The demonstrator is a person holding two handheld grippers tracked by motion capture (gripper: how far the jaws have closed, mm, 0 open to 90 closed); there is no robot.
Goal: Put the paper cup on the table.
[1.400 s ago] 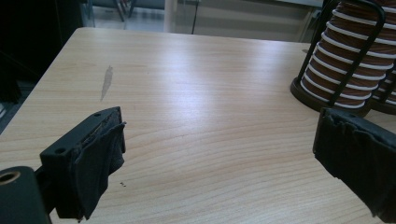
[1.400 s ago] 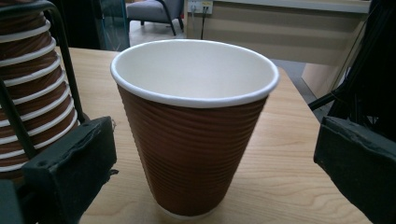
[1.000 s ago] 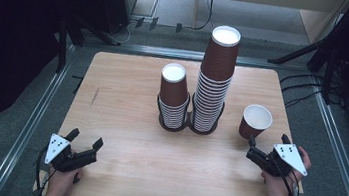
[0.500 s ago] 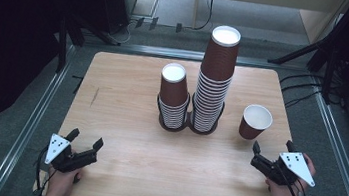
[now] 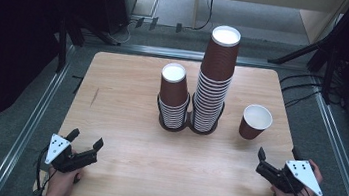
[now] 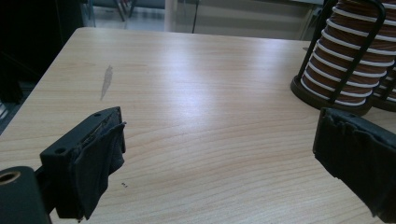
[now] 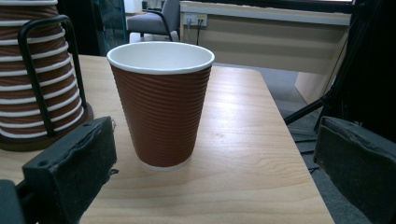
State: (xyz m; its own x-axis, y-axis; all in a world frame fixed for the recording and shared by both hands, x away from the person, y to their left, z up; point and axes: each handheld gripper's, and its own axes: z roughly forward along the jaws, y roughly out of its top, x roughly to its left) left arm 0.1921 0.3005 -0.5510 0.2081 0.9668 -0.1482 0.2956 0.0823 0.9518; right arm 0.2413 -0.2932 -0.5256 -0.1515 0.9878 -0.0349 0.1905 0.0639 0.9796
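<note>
Right fingers (image 7: 70,163) spread wide, nothing between them, low near the desk's (image 5: 130,72) right front corner; the cup (image 7: 161,102) stands upright just ahead of them, close to the right edge, apart from the rack (image 5: 189,125). Left fingers (image 6: 95,158) also apart and empty, near the left front corner. Risks as I see them: cup is light paper and empty, so one pad touching first would likely shove or tip it toward the right edge; too hard a squeeze could buckle the thin wall. Pads are black, soft-looking, frayed at the edges. Cup is a tapered brown cone with a ribbed sleeve, white inside and a rolled rim. Stacks (image 5: 212,77) are the same ribbed cups, nested in a dark wire rack. Desk is smooth pale wood laminate, slightly glossy, so probably low friction.
</note>
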